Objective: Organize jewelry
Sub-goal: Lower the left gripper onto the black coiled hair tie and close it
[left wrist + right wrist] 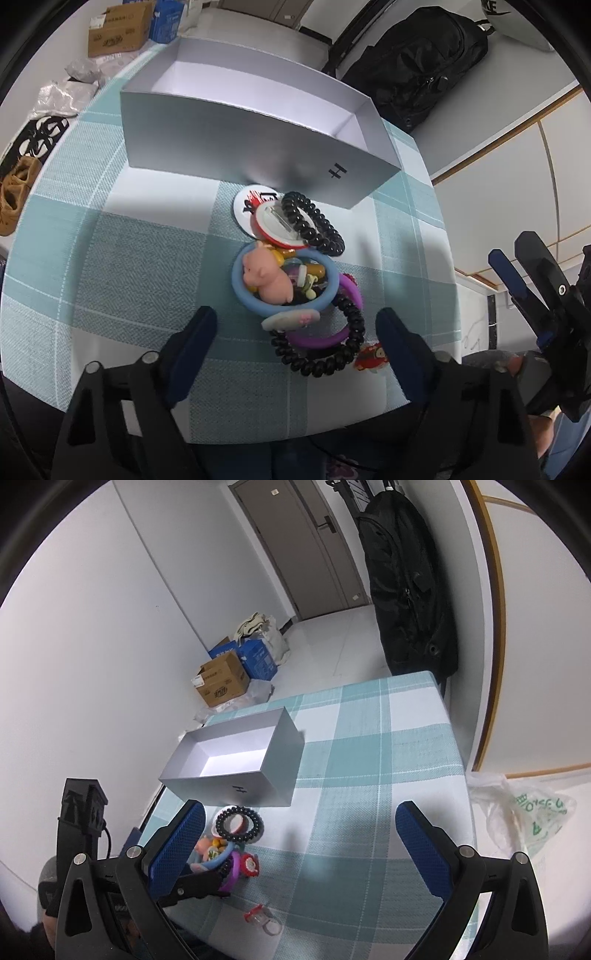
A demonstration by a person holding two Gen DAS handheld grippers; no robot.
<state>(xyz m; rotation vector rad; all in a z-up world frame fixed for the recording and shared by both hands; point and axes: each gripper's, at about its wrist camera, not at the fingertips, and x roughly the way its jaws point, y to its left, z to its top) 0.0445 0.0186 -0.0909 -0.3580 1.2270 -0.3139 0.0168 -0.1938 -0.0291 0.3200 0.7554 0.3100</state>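
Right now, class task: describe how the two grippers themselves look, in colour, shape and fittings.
The left gripper and the right gripper look alike: black plastic frames with silver screws, and long tapered jaws faced with blue textured pads. A black cable trails beside the left one.

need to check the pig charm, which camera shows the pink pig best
The left wrist view: the pink pig lies unobstructed inside the blue ring. In the right wrist view it is small and partly hidden behind the right gripper's finger.

Ahead of the left gripper (295, 325), glossy black beads (314, 225) are gleaming; a matt silver cardboard box (236, 147) is sitting on woven checked cloth (147, 258).
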